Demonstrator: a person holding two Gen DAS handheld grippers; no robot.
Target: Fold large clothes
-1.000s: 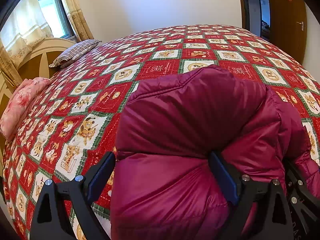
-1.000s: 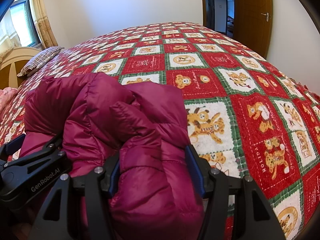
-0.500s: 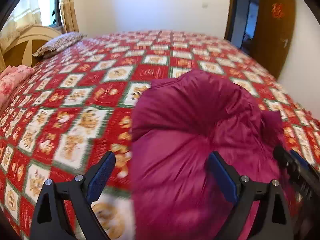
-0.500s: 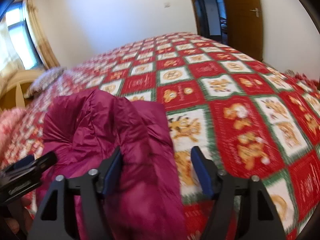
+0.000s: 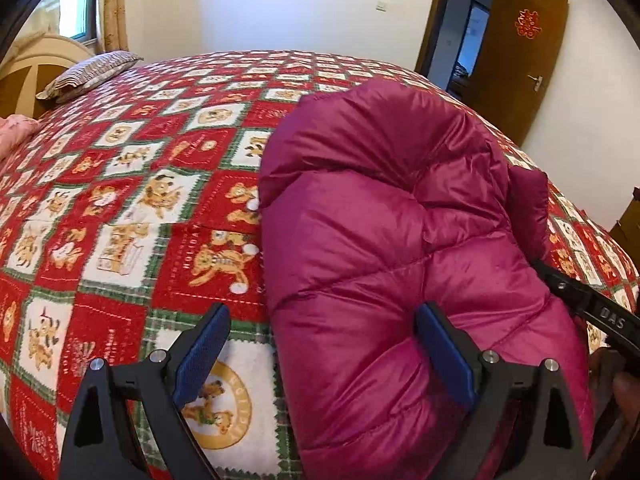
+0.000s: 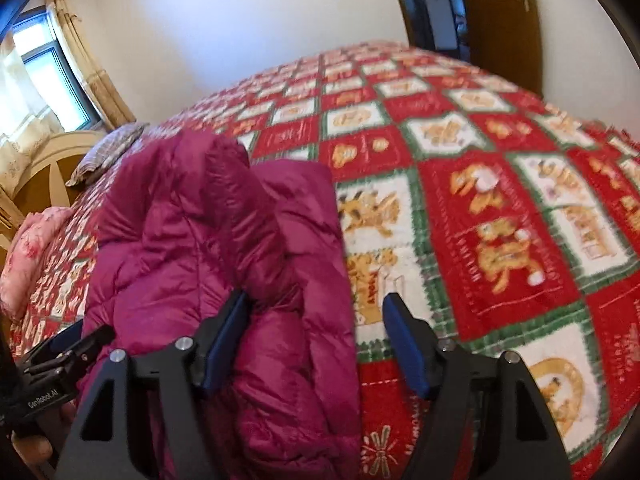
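A magenta puffer jacket (image 5: 392,216) lies bunched and folded on the red, white and green bear-print bedspread (image 5: 120,208). My left gripper (image 5: 324,344) stands open over the jacket's near left edge. Its right pad (image 5: 444,356) is sunk into the padding, while its left pad (image 5: 204,356) hangs over bare bedspread. In the right wrist view the jacket (image 6: 208,232) fills the left half. My right gripper (image 6: 316,332) is open across the jacket's near right edge, with the left pad (image 6: 228,340) against the fabric and the right pad (image 6: 404,344) clear of it.
A striped pillow (image 5: 92,74) and a pink pillow (image 5: 12,132) lie by the wooden headboard (image 5: 36,68) at the far left. A brown door (image 5: 516,60) stands open at the back right. A window with curtains (image 6: 48,80) is on the left wall.
My right gripper has let go of the jacket fold it pinched, and its jaws stand wider. Both grippers have swung sideways, so the jacket sits further right in the left view.
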